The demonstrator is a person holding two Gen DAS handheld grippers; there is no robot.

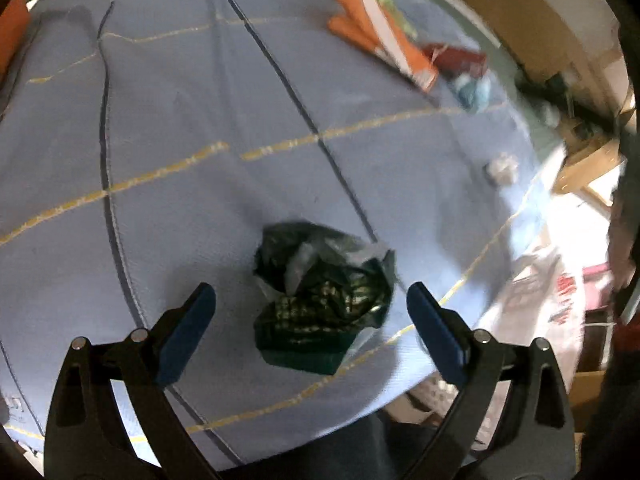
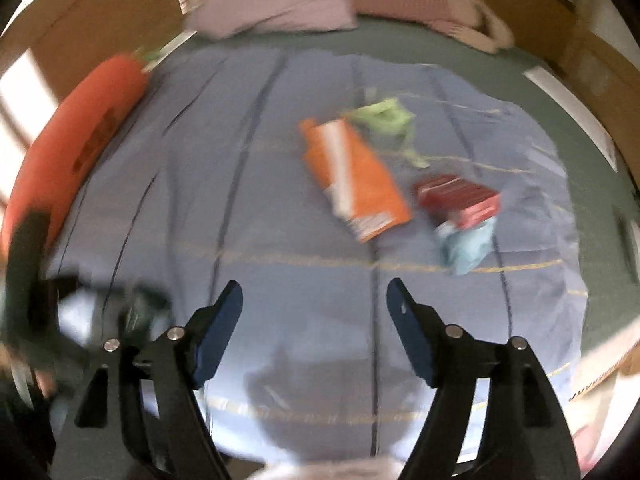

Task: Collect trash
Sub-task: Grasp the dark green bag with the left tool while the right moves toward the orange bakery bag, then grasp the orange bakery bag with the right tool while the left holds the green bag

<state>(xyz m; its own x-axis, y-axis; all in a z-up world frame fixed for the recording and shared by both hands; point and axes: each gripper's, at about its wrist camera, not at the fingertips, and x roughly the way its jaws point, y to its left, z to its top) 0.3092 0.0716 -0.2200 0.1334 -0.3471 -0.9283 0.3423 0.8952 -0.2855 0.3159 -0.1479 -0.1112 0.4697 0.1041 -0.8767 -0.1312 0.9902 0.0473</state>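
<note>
A crumpled dark green wrapper (image 1: pixel 324 300) lies on the blue bed cover (image 1: pixel 200 100), between the tips of my open left gripper (image 1: pixel 311 296), which holds nothing. An orange box (image 1: pixel 386 36) (image 2: pixel 354 178), a red packet (image 1: pixel 460 60) (image 2: pixel 460 200), a light blue wrapper (image 1: pixel 474 94) (image 2: pixel 468 246), a green wrapper (image 2: pixel 386 120) and a white paper ball (image 1: pixel 502 168) lie further off. My right gripper (image 2: pixel 314 300) is open and empty above the cover, short of the orange box. The right wrist view is blurred.
An orange carrot-shaped cushion (image 2: pixel 76 152) lies along the left side. A pink pillow (image 2: pixel 276 0) is at the head of the bed. A white plastic bag (image 1: pixel 536 304) hangs beside the bed's right edge. Wooden bed frame (image 2: pixel 80 24) surrounds the mattress.
</note>
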